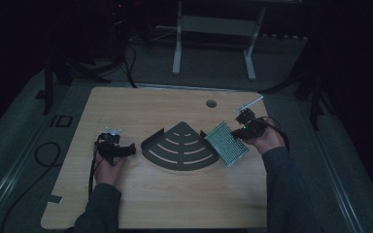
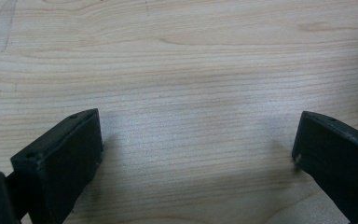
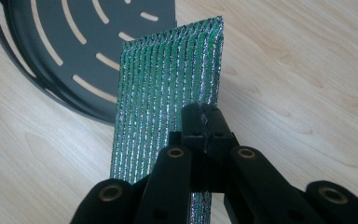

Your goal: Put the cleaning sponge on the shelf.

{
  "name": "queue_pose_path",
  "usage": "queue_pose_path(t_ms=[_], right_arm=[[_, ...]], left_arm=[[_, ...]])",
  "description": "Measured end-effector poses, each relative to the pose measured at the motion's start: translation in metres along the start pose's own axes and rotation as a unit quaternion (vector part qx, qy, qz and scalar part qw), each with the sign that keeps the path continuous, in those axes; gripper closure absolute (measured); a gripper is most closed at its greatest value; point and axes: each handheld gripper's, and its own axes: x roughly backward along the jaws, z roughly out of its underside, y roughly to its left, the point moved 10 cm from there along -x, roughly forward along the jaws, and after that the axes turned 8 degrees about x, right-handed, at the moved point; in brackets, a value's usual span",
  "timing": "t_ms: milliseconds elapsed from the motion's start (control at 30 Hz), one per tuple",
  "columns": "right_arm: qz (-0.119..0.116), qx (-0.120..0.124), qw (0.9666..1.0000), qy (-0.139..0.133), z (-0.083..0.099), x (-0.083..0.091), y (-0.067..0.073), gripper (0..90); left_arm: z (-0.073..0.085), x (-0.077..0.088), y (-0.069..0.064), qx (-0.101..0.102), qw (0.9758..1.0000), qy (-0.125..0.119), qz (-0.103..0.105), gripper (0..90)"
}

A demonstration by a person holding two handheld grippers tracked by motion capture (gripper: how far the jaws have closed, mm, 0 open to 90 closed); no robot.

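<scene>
A black fan-shaped tray (image 1: pixel 180 146) with curved slots lies in the middle of the wooden table (image 1: pixel 165 204). My right gripper (image 1: pixel 238 132) is shut on a green and silver scouring pad (image 1: pixel 227 143), held at the tray's right corner. The right gripper view has the pad (image 3: pixel 168 88) on edge between the closed jaws (image 3: pixel 204 122), with the tray (image 3: pixel 74 42) behind it. My left gripper (image 1: pixel 126 149) rests left of the tray with its jaws wide apart. Between its black fingers (image 2: pixel 65 154) there is just bare wood.
A round cable hole (image 1: pixel 211 103) sits in the table near the far edge. A white table frame (image 1: pixel 213 29) stands on the floor beyond. Black cables (image 1: pixel 39 155) trail over the floor at the left.
</scene>
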Motion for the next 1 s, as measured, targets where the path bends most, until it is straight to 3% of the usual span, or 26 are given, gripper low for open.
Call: queue_pose_path(t_ms=[1000], right_arm=[[-0.006, -0.004, 0.9999, -0.01, -0.031, -0.011, 0.001, 89.7]], left_arm=[[0.0, 0.0, 0.0, 0.0, 1.0, 0.0, 0.0, 2.2]])
